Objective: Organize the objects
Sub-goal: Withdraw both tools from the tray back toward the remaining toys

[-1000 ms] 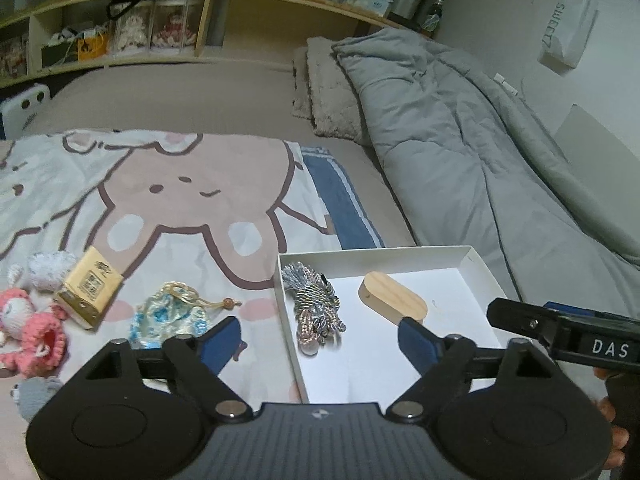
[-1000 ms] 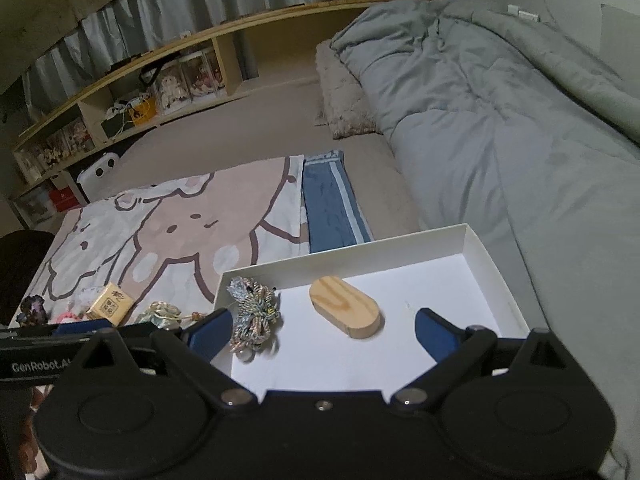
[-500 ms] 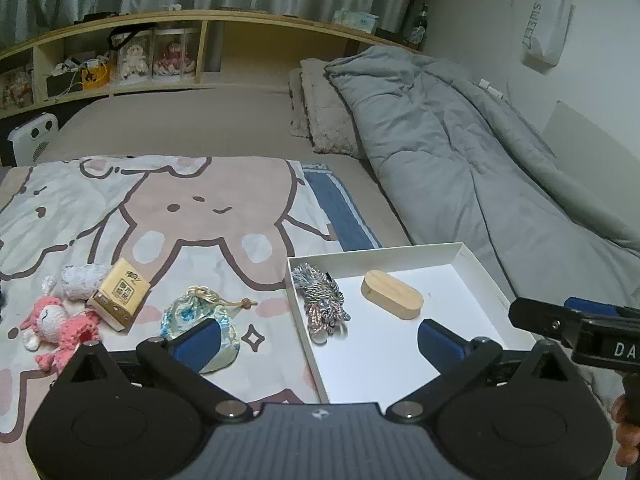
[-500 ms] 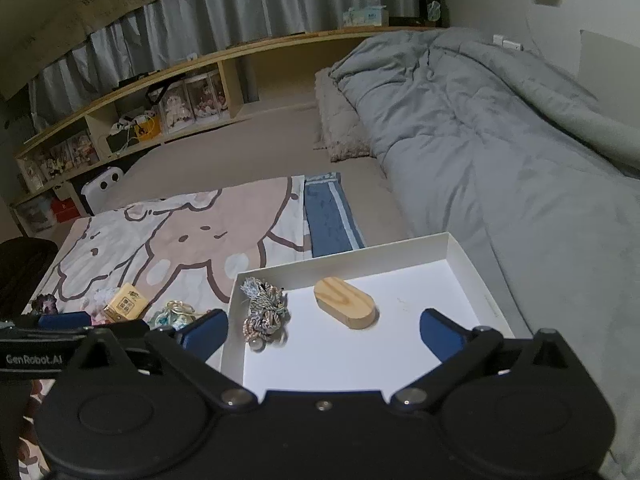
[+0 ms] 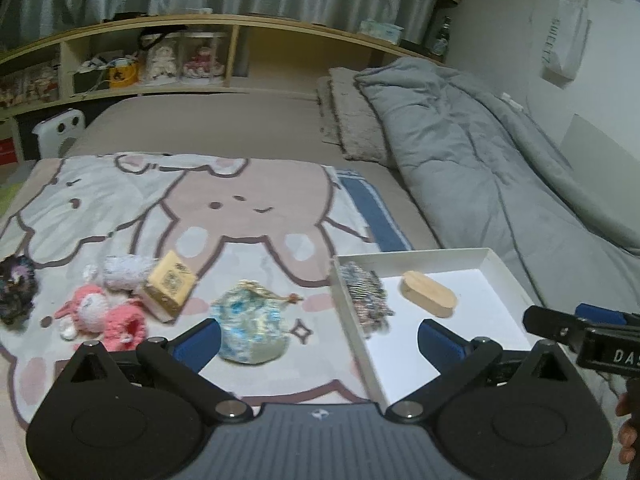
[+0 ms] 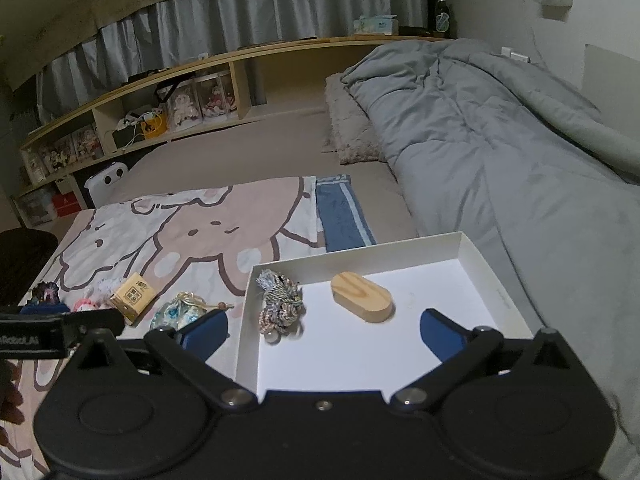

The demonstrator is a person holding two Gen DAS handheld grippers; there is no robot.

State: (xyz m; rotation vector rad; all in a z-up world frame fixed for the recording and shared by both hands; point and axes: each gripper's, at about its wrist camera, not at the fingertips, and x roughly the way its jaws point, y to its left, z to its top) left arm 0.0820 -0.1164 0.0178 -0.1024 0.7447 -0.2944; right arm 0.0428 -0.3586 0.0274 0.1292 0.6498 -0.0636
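A white box (image 5: pixel 494 262) (image 6: pixel 472 246) lies on the bed and holds a braided cord bundle (image 5: pixel 366 294) (image 6: pixel 280 306) and an oval wooden block (image 5: pixel 429 299) (image 6: pixel 362 298). On the bunny blanket to its left lie a blue drawstring pouch (image 5: pixel 252 326) (image 6: pixel 178 314), a yellow box (image 5: pixel 170 282) (image 6: pixel 132 298), a pink plush (image 5: pixel 100 316), a white knit piece (image 5: pixel 122 270) and a dark scrunchie (image 5: pixel 16 290). My left gripper (image 5: pixel 320 340) is open and empty, above the pouch and the box's left wall. My right gripper (image 6: pixel 324 332) is open and empty over the box.
A grey duvet (image 5: pixel 500 168) (image 6: pixel 520 140) covers the right side of the bed, with a pillow (image 6: pixel 352 128) at its head. A folded blue towel (image 6: pixel 340 220) lies behind the box. A wooden shelf (image 5: pixel 160 60) with dolls runs along the back.
Both grippers have pulled back and risen, so the objects look farther off. The left view has swung left, bringing in the scrunchie. Nothing was picked up or put down.
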